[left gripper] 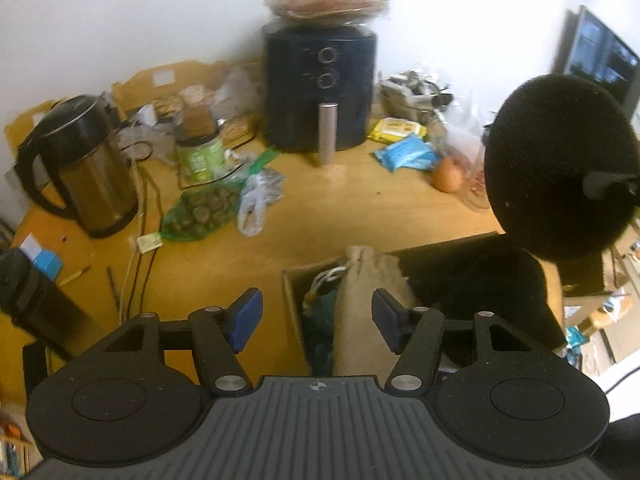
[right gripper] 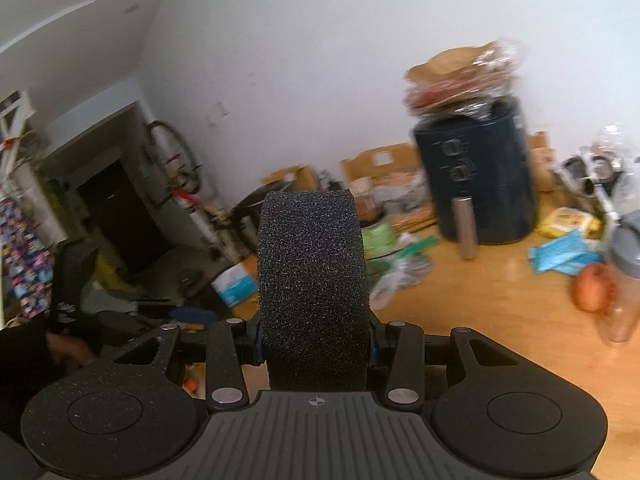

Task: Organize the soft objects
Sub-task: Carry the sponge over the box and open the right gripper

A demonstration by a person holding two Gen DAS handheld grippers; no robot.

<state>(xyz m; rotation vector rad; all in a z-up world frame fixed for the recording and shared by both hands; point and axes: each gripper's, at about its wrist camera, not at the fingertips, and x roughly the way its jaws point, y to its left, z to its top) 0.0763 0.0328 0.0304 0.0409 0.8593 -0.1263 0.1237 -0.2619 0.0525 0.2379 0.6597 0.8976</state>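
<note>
Right gripper (right gripper: pixel 316 344) fingers pinch a black foam block (right gripper: pixel 314 280) at frame centre; left gripper (left gripper: pixel 316 320) fingers spread, holding nothing.
Right view: foam is coarse, open-cell, speckled, with a rounded top; it fills the gap and hides both pads. Left view alone shows the same foam (left gripper: pixel 560 160) side-on at the right edge as a dark fuzzy disc, hanging over the open cardboard box (left gripper: pixel 292 304) at lower centre. Box holds a tan burlap pouch (left gripper: pixel 360 304) with white cord, teal fabric beside it, and more black foam to the right; box bottom is cut off by the gripper body. Upper centre: dark cylindrical air fryer (left gripper: pixel 320 92) on the wooden tabletop (left gripper: pixel 320 208), steel kettle (left gripper: pixel 84 172) at left. Right view is motion-blurred, clutter hard to read.
</note>
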